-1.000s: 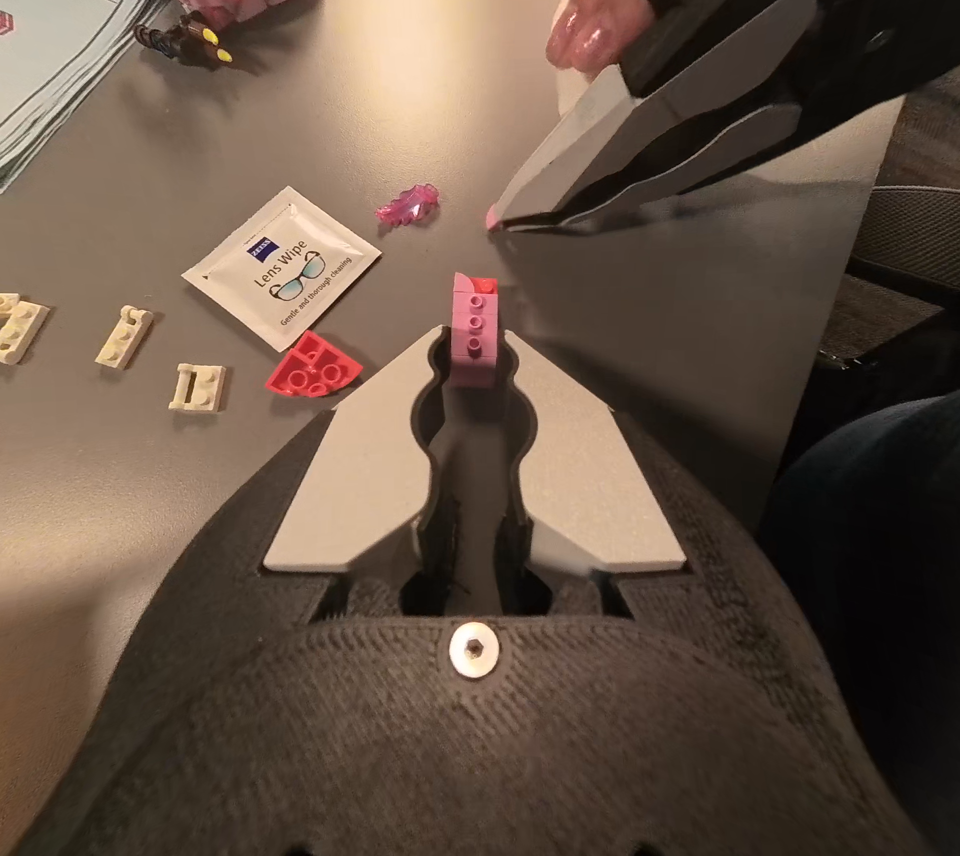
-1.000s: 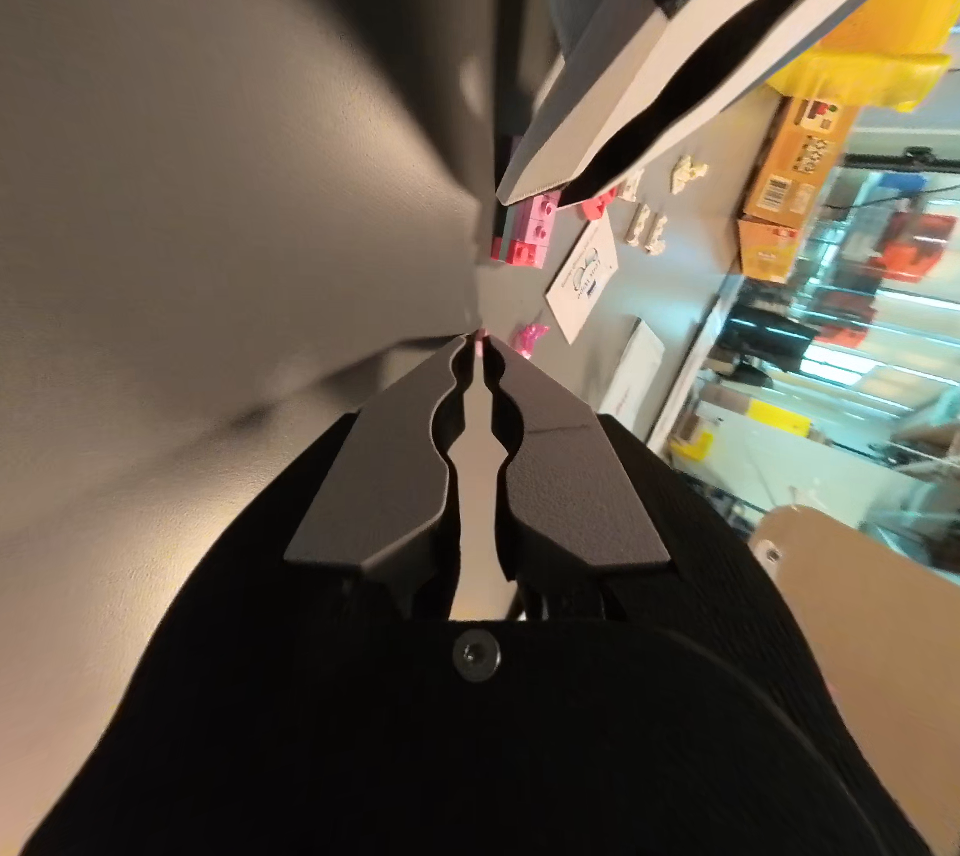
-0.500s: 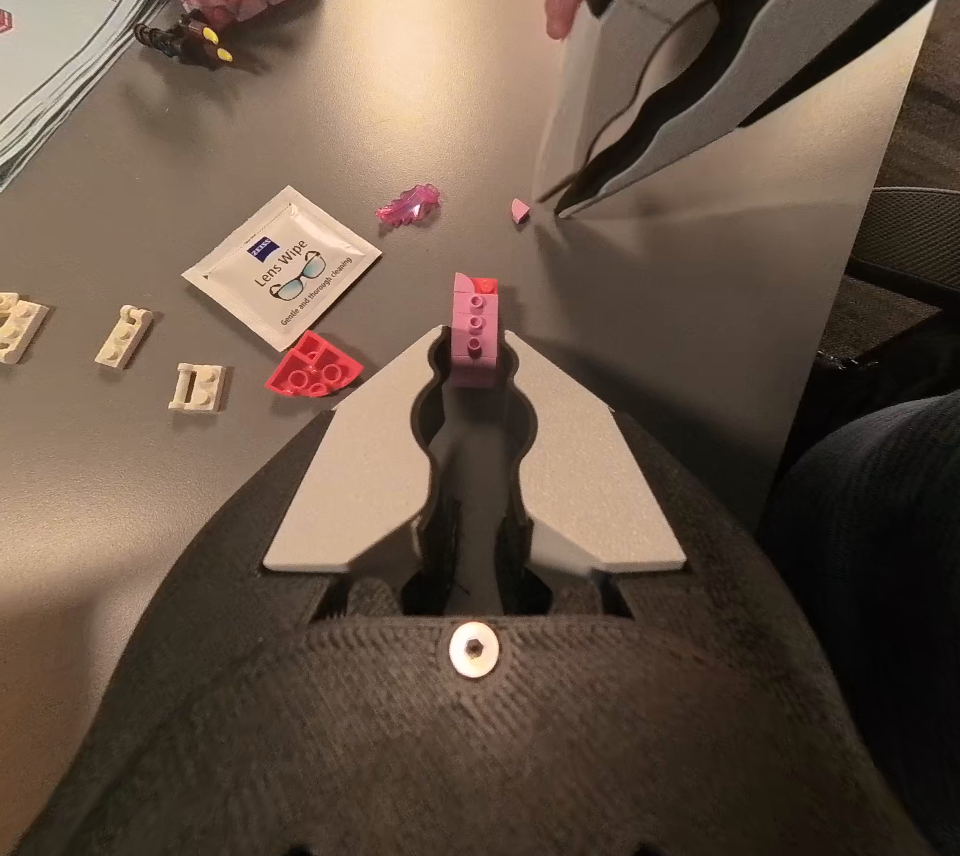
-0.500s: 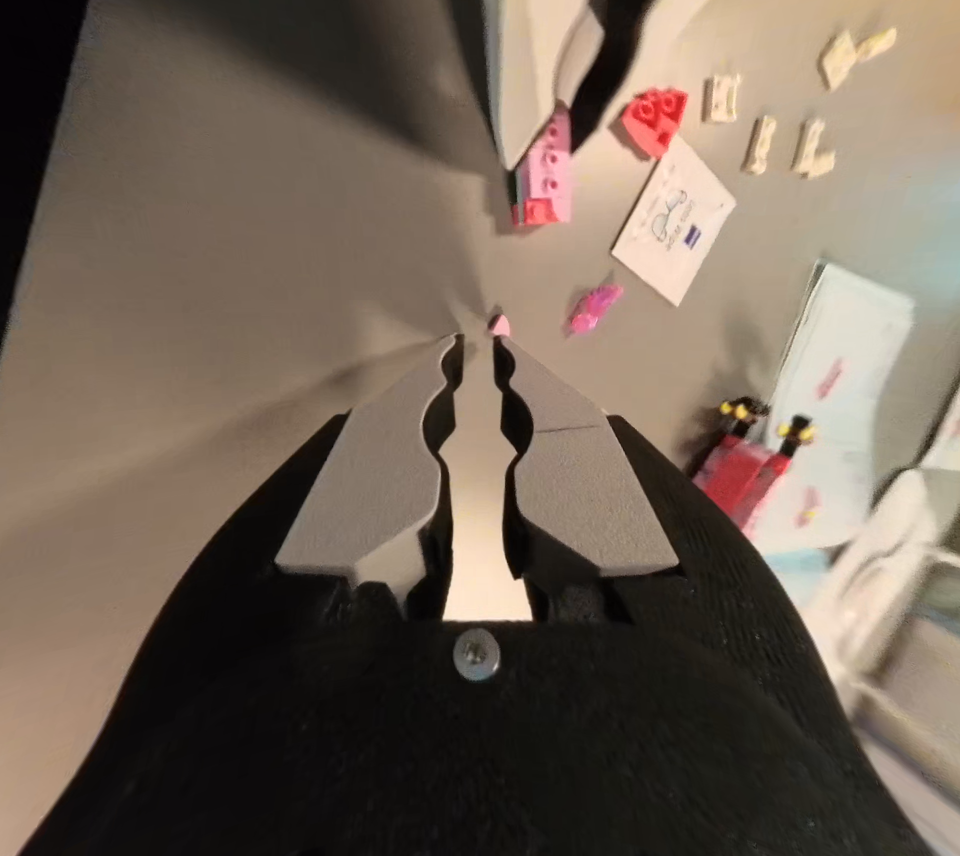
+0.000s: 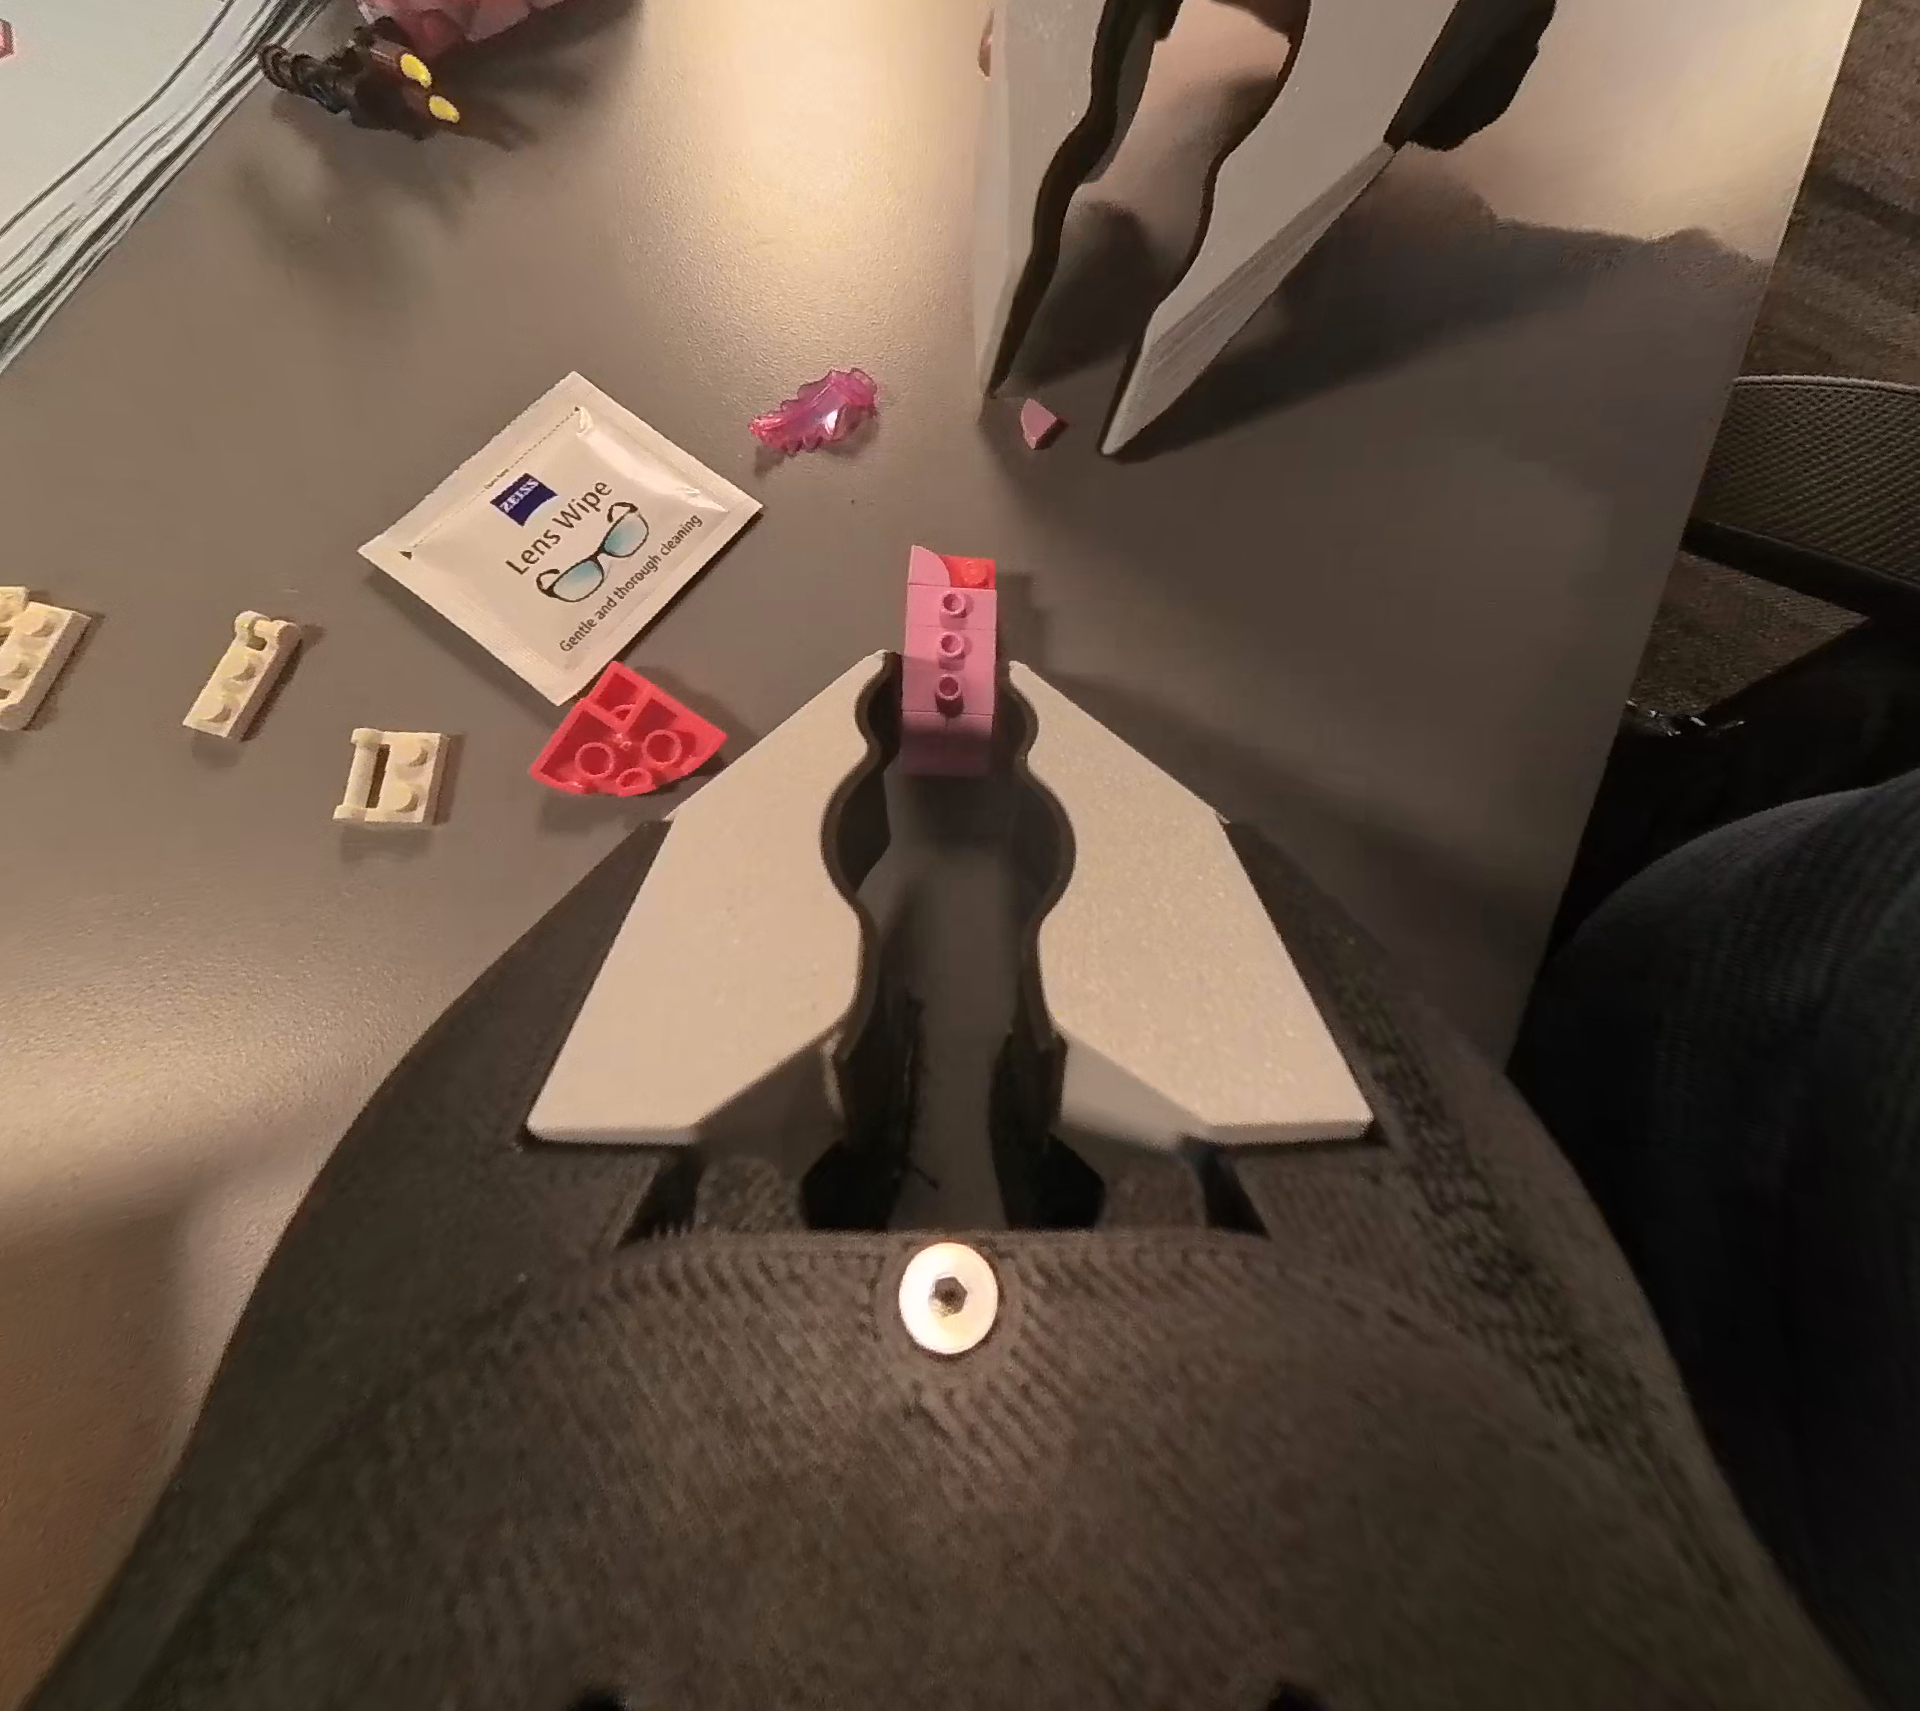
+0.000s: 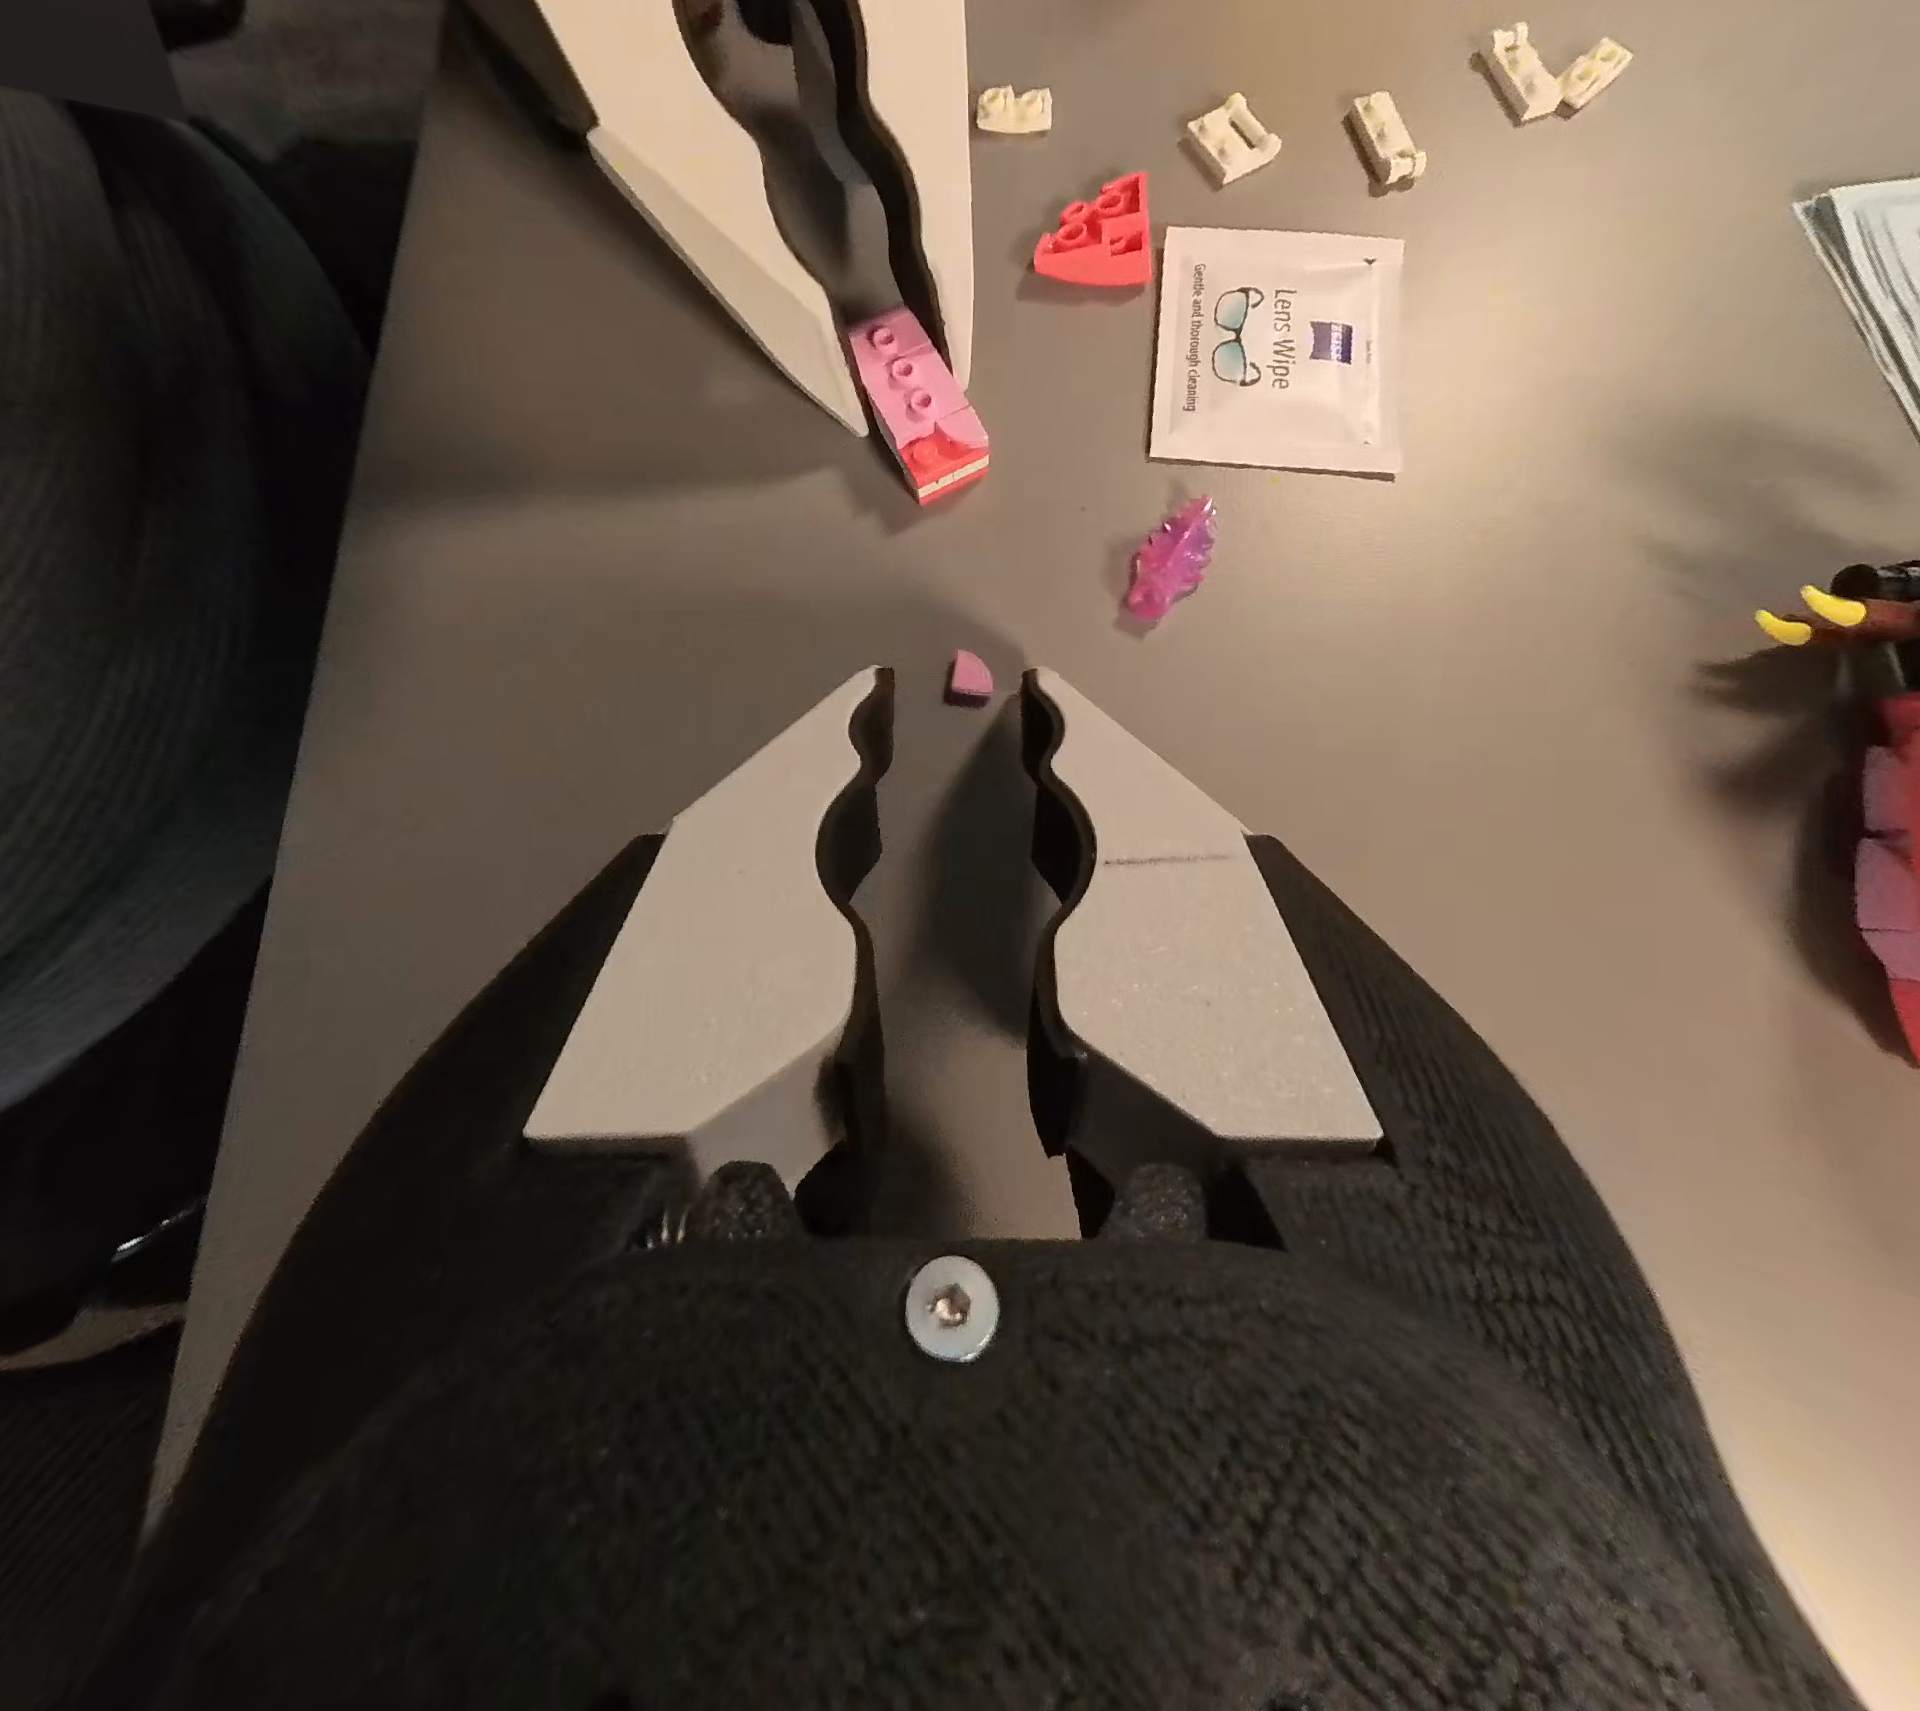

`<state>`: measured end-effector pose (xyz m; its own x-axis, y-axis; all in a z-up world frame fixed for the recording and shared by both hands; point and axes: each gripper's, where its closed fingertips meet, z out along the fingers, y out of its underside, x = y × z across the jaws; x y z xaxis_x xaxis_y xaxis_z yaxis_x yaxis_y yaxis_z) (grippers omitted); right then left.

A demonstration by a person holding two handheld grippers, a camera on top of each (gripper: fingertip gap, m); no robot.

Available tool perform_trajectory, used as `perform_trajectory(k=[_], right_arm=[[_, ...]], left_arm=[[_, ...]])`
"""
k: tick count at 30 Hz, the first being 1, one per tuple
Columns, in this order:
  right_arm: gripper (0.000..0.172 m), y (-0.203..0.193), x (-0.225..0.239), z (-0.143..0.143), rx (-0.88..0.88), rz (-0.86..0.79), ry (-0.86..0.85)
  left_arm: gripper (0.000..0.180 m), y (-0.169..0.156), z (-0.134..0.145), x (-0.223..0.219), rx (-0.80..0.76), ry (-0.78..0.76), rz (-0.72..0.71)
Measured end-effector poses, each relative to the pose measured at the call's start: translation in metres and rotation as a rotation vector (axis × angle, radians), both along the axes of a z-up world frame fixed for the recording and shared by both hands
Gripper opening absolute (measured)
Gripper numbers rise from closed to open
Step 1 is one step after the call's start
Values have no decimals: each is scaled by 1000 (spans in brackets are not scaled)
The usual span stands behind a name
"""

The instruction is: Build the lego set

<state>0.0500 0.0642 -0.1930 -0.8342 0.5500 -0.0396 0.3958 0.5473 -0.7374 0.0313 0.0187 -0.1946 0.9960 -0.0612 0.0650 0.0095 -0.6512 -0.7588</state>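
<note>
My left gripper (image 5: 951, 674) pinches the pink brick stack (image 5: 948, 659); beyond it my right gripper (image 6: 956, 674), spread, straddles (without touching) a small pink tile (image 6: 971, 677)

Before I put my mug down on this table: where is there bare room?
Free: the strip along the table's edge, right of the brick stack. Crowded: around the wipe packet, red wedge and cream pieces.

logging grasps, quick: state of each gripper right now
left gripper: shut on pink brick stack.
right gripper: open, tiny pink piece loose between its tips.
</note>
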Motion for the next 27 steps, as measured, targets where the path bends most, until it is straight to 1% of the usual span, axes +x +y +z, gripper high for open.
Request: perform_trajectory(k=[6,11,18,27], right_arm=[[20,-1,8,0,-30,-10,-1],[18,-2,4,0,-54,-45,27],[7,-1,-1,0,-29,-60,58],[6,-5,-3,-1,-12,-61,76]], left_arm=[[16,0,0,0,0,-3,-4],[16,1,0,0,0,-4,-10],[16,1,0,0,0,0,-10],[16,1,0,0,-1,2,-10]])
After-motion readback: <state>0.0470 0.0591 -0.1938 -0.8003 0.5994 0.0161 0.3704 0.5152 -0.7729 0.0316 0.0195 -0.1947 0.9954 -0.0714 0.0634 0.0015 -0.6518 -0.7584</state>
